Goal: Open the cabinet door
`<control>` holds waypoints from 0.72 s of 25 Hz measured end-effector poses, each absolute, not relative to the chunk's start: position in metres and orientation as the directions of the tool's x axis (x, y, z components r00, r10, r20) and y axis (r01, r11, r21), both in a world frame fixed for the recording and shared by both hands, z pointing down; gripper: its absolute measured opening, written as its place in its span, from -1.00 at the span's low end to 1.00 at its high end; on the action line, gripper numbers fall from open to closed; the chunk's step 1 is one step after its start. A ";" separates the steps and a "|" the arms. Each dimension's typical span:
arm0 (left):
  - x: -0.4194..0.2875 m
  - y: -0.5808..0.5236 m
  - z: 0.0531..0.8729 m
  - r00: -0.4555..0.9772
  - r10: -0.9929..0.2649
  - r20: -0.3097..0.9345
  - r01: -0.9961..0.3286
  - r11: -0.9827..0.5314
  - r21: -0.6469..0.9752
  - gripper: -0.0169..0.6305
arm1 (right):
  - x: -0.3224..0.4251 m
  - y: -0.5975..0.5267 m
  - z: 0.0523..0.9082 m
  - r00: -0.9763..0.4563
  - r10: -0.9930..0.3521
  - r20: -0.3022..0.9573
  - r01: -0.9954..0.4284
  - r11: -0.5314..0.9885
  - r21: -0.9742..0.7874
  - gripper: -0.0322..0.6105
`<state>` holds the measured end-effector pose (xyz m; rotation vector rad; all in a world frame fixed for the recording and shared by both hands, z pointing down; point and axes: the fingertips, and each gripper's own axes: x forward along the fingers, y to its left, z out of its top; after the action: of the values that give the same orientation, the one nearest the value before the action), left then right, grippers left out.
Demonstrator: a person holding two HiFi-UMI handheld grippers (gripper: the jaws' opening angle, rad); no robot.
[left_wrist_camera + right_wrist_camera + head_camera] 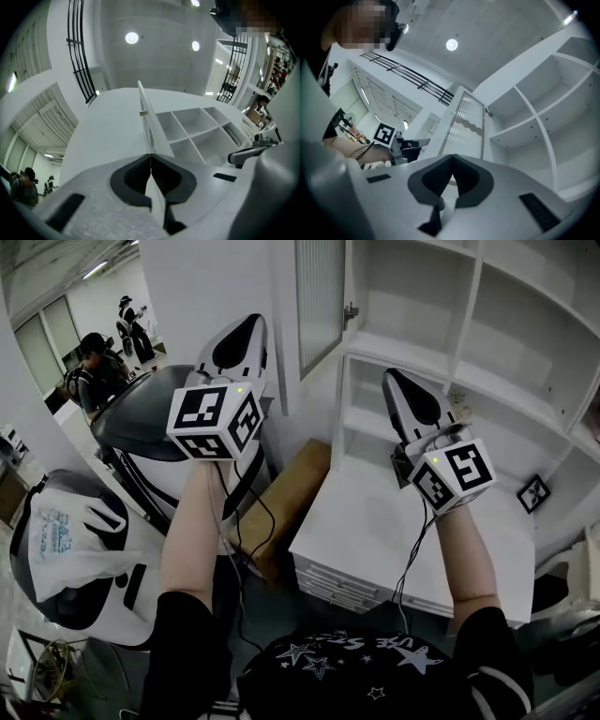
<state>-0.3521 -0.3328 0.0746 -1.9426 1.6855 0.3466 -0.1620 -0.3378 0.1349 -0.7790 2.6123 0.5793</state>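
Note:
The white cabinet's door [319, 296], a ribbed glass panel with a small knob [351, 310], stands swung out from the open shelves [422, 296]. My left gripper [248, 322] is raised left of the door, its jaws shut with nothing between them. In the left gripper view the gripper [150, 156] points at the door's edge [147, 124], apart from it. My right gripper [392, 376] is held in front of the lower shelf, shut and empty. Beyond the right gripper [453, 156] in its own view are the ribbed door [464, 124] and its knob [487, 111].
A white counter [375, 521] with drawers juts out below the shelves. A cardboard box [291, 493] leans beside it. A black and white machine [141, 418] and a plastic bag [66, 540] are at the left. A marker tag [532, 493] lies on the counter. People stand far left.

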 end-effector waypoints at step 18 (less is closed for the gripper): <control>-0.243 -0.232 0.206 -0.096 -0.913 -0.398 -0.952 0.200 -0.230 -0.92 | -0.056 -0.297 0.232 -0.879 -0.324 -0.349 -0.397 0.903 0.161 -0.89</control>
<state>-0.2429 -0.2318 0.2061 -1.7338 2.0303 0.1180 -0.0558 -0.2966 0.2315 -0.5360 2.7511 0.3276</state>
